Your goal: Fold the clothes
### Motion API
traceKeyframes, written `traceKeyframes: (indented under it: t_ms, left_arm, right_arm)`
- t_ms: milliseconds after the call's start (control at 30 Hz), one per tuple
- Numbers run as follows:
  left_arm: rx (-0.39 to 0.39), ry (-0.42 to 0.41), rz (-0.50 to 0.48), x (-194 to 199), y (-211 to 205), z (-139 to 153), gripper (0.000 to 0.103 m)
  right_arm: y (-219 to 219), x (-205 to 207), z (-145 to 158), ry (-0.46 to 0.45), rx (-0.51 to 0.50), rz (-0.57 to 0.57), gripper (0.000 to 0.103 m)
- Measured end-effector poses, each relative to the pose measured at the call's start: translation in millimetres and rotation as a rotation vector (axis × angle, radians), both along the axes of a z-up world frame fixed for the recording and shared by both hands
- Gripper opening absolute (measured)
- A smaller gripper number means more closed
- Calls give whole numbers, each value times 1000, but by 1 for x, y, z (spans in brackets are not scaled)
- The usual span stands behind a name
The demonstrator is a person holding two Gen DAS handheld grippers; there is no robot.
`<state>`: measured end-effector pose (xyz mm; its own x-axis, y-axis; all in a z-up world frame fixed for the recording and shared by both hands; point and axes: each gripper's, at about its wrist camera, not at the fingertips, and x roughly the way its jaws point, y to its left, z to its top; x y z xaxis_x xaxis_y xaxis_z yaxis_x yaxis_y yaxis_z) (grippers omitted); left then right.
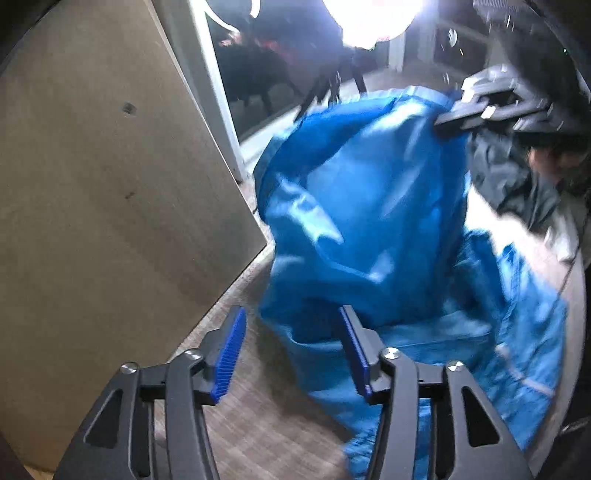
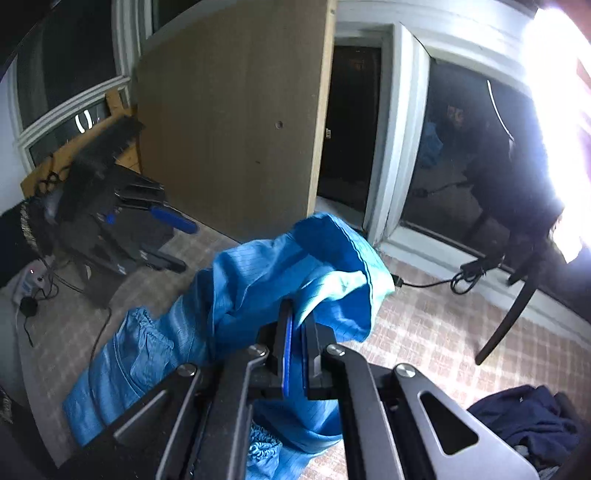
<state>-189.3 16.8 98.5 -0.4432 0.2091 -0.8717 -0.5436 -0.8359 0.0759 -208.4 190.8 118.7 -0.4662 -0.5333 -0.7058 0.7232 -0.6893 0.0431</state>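
The right gripper (image 2: 297, 332) has its jaws pressed together on a fold of the blue garment (image 2: 258, 280), pinching the cloth near a hemmed opening that flares out just past the fingertips. From that pinch the garment hangs down and trails to the left, its lower part with a gathered elastic edge lying on the carpet (image 2: 424, 332).

In the left wrist view the left gripper (image 1: 291, 354) has its jaws standing apart with nothing between the blue pads (image 1: 229, 358). It hangs over the carpet just beside the draped garment (image 1: 362, 206), whose cloth lies behind the right-hand finger. The right gripper (image 1: 465, 114) shows at the top of the garment, where the cloth is lifted.

A tall wooden board (image 1: 110, 184) leans upright to the left of the garment. A pile of dark clothes (image 2: 528, 421) lies on the floor at the lower right of the right wrist view. A bright lamp (image 1: 373, 14) glares at the top.
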Motion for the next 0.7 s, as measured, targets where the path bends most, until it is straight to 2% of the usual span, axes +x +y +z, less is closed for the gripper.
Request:
traceKeyframes:
  t_ms: [33, 67, 300, 367, 433, 533, 600, 700]
  left_arm:
    - [-5, -18, -16, -8, 0, -6, 64]
    - [3, -41, -25, -16, 0, -12, 67]
    - [151, -204, -20, -65, -6, -56, 69]
    - [180, -238, -14, -71, -6, -68, 59]
    - [181, -231, -21, -70, -4, -73, 14]
    - [174, -193, -28, -65, -2, -71, 4]
    - [194, -177, -7, -62, -8, -59, 3]
    - [220, -100, 28, -48, -22, -19, 1]
  right_arm:
    - [1, -1, 1, 6, 3, 9, 4]
    - [2, -2, 2, 12, 8, 19, 4]
    - [0, -29, -13, 8, 47, 34, 4]
    - [1, -46, -27, -8, 75, 22, 4]
    - [0, -58, -40, -26, 99, 12, 4]
    - [-5, -71, -57, -41, 138, -9, 4]
    - [-10, -80, -66, -43, 169, -24, 4]
    - [-17, -70, -46, -5, 145, -12, 4]
